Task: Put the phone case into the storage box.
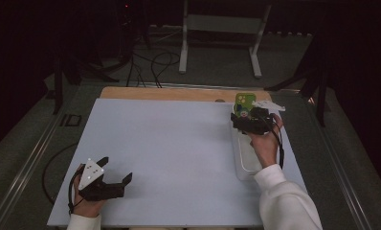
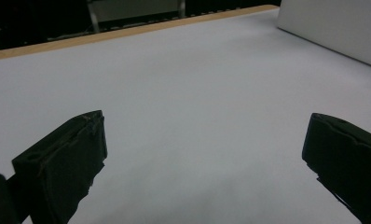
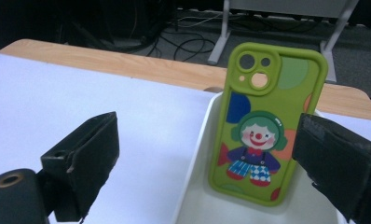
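White table [image 1: 169, 158] – right gripper [image 1: 248, 120] spread before a green phone case [image 3: 267, 121] standing in the far-right tray [image 1: 243, 165]; left gripper [image 1: 113, 179] spread near-left.

One green phone case [image 3: 267, 126] printed with one clown figure stands at the far right. One white tray [image 1: 246, 160] holds it. One table [image 1: 169, 153] carries everything. Two tools are in view: the left tool [image 1: 116, 170] near left, the right tool [image 1: 241, 117] far right. Two hands hold them.
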`<move>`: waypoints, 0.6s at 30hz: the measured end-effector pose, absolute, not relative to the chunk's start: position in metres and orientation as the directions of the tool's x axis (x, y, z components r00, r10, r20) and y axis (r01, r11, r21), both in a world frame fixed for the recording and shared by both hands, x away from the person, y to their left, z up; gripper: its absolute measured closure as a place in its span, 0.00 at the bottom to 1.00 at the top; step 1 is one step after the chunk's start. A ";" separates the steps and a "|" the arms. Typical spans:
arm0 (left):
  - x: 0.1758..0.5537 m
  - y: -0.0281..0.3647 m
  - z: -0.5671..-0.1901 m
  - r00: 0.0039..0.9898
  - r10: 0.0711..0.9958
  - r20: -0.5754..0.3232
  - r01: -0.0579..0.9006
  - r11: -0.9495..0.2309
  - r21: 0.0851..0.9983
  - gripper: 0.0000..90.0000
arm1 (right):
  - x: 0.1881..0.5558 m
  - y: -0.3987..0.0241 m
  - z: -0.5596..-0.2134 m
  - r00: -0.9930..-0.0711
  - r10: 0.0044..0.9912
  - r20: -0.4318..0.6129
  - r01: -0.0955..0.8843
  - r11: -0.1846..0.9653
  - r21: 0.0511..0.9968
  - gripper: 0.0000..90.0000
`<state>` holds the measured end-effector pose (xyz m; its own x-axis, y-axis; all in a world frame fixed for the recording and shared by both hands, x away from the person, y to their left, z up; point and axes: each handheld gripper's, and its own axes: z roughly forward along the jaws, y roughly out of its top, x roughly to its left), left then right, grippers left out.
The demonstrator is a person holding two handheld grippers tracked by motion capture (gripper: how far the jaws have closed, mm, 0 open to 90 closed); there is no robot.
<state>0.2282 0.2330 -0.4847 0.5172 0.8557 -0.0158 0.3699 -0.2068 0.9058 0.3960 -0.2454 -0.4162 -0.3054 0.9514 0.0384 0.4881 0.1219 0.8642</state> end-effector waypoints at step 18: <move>0.228 0.233 -0.484 0.518 0.855 -0.016 0.367 -0.205 0.907 0.00 | 0.350 -0.239 -0.409 -0.436 0.898 0.057 0.416 0.145 0.898 0.08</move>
<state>0.2281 0.2332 -0.4836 0.5177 0.8554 -0.0163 0.3672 -0.2050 0.9073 0.3505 -0.2389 -0.4091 -0.4358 0.8982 0.0571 0.4164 0.1449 0.8976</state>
